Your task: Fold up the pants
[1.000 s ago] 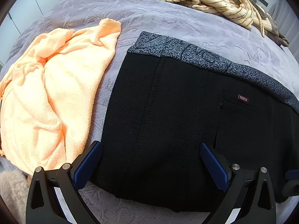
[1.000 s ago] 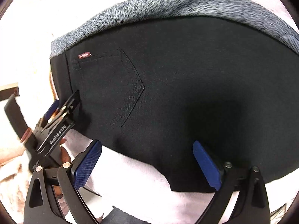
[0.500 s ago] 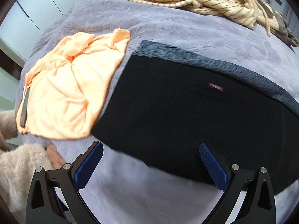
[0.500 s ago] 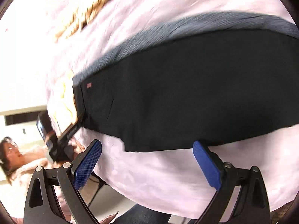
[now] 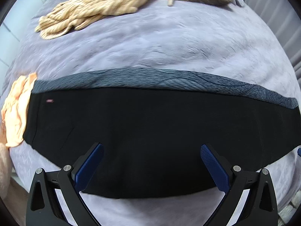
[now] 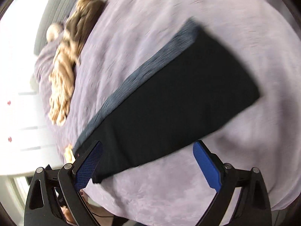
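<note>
The black pants (image 5: 150, 131) lie folded flat on the lavender bed cover, with their grey patterned waistband (image 5: 150, 79) along the far edge. My left gripper (image 5: 151, 162) is open and empty, held above the near edge of the pants. In the right wrist view the pants (image 6: 178, 101) run diagonally as a long dark rectangle. My right gripper (image 6: 147, 162) is open and empty, above the bed at the pants' near edge. The right view is blurred by motion.
An orange garment (image 5: 17, 113) lies against the left end of the pants. A beige striped garment (image 5: 105, 7) is heaped at the far side of the bed (image 5: 169, 43), and also shows in the right wrist view (image 6: 64, 79).
Both grippers have pulled back and up from the pants, staying open. The left view has swung right, the right view has tilted, and the pants now look smaller.
</note>
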`<state>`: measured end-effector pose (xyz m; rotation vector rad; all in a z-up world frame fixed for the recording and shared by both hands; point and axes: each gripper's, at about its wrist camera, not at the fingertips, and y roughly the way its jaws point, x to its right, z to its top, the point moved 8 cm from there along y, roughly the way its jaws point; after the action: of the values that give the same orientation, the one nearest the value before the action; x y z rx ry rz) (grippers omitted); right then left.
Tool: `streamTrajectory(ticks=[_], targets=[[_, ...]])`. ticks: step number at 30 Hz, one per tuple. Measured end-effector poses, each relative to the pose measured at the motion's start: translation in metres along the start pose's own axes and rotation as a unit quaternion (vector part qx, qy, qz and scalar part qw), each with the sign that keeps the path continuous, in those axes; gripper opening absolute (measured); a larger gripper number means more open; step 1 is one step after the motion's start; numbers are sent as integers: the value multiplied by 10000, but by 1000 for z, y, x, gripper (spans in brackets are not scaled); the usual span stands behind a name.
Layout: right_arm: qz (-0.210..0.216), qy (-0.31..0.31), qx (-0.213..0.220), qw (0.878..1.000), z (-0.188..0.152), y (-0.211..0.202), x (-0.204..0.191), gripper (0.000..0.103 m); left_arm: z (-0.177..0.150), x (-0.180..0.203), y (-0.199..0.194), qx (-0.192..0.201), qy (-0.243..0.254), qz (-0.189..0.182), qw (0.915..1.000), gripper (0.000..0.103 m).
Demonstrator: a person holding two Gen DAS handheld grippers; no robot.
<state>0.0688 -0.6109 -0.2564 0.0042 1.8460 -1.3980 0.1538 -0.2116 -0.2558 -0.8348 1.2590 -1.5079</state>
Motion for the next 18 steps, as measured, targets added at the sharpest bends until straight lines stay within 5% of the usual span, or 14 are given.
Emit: streamTrajectory(ticks=[3,8,12,15,18], targets=[[279,508,62,9983,9,-11,31,74,2,6,10,-187,-77,50,9998,103],[920,692,-160,9932,-6,-2,41,72,-8,-48,10,-252,-593,312,9974,103],[1357,477,-817,9862,-26,42,8,72,-17,-98,28,-530,-832,589,9934,103],[1798,335,-1412,9729,-57,81,-36,72,-38,-114,62,-1085,-757,602,9894,103],[1937,164,-1885,9626,-85,124,-73,72,-46,-114,69,-897,-966,320,9908,103]])
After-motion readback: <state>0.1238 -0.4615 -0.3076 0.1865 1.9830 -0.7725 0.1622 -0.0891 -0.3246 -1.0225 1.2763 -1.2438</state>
